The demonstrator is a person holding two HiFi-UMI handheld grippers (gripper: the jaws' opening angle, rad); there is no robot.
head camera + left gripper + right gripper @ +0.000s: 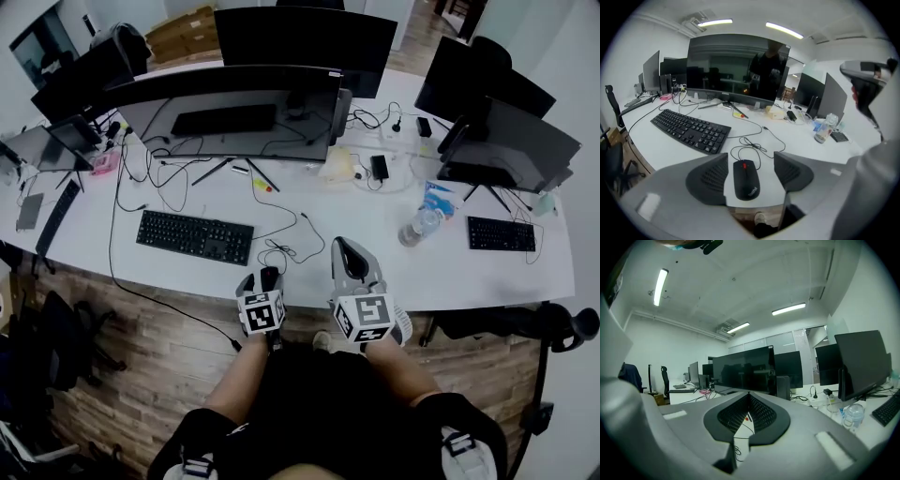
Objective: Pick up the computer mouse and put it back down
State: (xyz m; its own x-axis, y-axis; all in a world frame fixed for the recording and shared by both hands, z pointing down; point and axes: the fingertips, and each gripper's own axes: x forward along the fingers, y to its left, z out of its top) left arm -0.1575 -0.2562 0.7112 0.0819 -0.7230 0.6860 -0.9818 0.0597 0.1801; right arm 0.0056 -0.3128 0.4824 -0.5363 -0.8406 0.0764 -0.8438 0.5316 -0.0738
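A black computer mouse point(746, 179) with a red scroll wheel lies on the white desk point(670, 154), close to its front edge, with its cable looped behind it. My left gripper point(750, 160) is open and tilted down, one jaw on each side of the mouse, and a strip of white desk shows between each pad and the mouse. In the head view the mouse point(270, 276) shows as a dark shape at the left gripper point(262, 280). My right gripper point(345, 247) hovers level to its right, shut with nothing in it; in its own view the right gripper point(749, 397) has its pads together.
A black keyboard point(195, 236) lies left of the mouse, under a wide monitor point(234, 111). The mouse cable point(286, 246) coils just beyond the grippers. A water bottle point(419, 225) and a second keyboard point(502, 234) sit to the right. The desk's front edge point(309, 309) is right beneath the grippers.
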